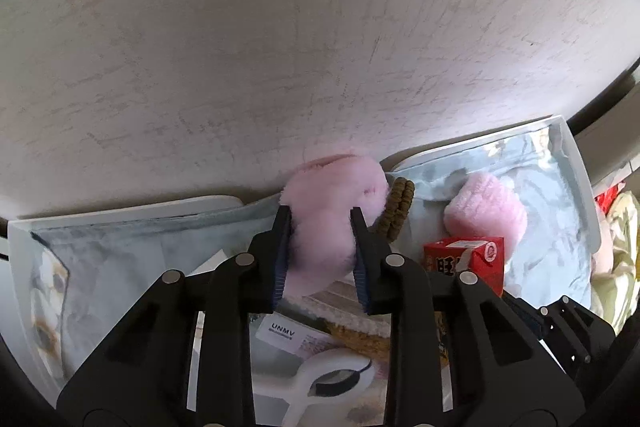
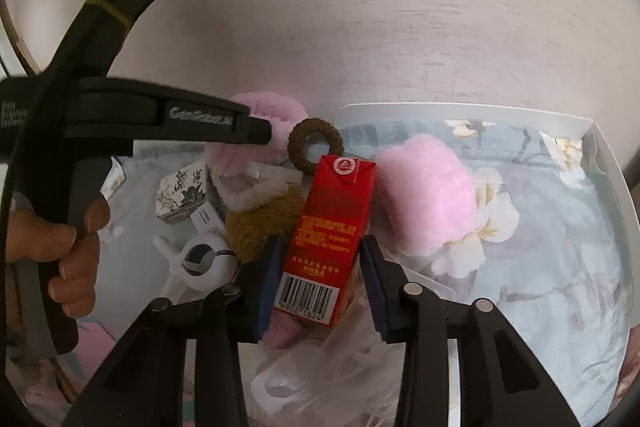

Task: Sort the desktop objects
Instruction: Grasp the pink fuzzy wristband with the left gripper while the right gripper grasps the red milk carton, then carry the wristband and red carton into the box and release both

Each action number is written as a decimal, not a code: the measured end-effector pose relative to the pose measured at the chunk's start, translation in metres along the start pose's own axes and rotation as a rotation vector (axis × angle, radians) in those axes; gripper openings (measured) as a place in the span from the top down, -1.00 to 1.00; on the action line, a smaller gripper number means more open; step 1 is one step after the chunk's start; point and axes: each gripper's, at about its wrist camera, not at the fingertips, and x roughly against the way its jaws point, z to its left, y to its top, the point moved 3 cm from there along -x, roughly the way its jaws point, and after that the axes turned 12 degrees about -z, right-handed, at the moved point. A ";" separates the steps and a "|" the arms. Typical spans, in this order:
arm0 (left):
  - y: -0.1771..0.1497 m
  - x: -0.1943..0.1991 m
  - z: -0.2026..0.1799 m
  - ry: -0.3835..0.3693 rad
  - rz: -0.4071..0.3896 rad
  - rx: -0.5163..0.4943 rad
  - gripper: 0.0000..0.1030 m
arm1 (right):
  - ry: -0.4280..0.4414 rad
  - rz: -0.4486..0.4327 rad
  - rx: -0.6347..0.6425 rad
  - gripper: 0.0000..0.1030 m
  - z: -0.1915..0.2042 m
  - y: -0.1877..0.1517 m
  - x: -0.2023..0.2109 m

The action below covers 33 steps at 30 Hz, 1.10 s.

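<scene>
Brown hair ring (image 2: 315, 145) — wedged between pink plush (image 2: 264, 143) and red carton (image 2: 332, 227).

Pale streaked wall (image 1: 280, 27) behind, floral blue-grey cloth (image 2: 540, 247) lining a white tray (image 2: 608, 163)

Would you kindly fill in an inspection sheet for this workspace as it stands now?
Surface: white tray lined with floral cloth.
Job's things: pink fluffy item, second pink fluffy piece, red carton, brown hair tie.
Clutter: patterned small box, white plastic clip, mustard knit piece.
Grippers: left gripper pinches the pink fluffy item; right gripper straddles the carton, contact unclear.
Cables: nothing seen.
Surroundings: pale textured wall; a hand.
</scene>
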 end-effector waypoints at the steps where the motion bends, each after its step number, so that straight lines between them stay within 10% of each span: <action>1: 0.000 0.003 -0.001 -0.006 -0.003 0.001 0.52 | 0.003 -0.003 -0.006 0.33 -0.002 0.001 0.002; 18: 0.015 0.092 -0.013 -0.085 -0.111 0.041 0.52 | 0.057 -0.097 -0.082 0.34 -0.016 0.026 0.070; 33: -0.039 0.298 0.060 -0.037 -0.316 0.120 0.51 | 0.187 -0.184 -0.001 0.34 0.049 0.048 0.169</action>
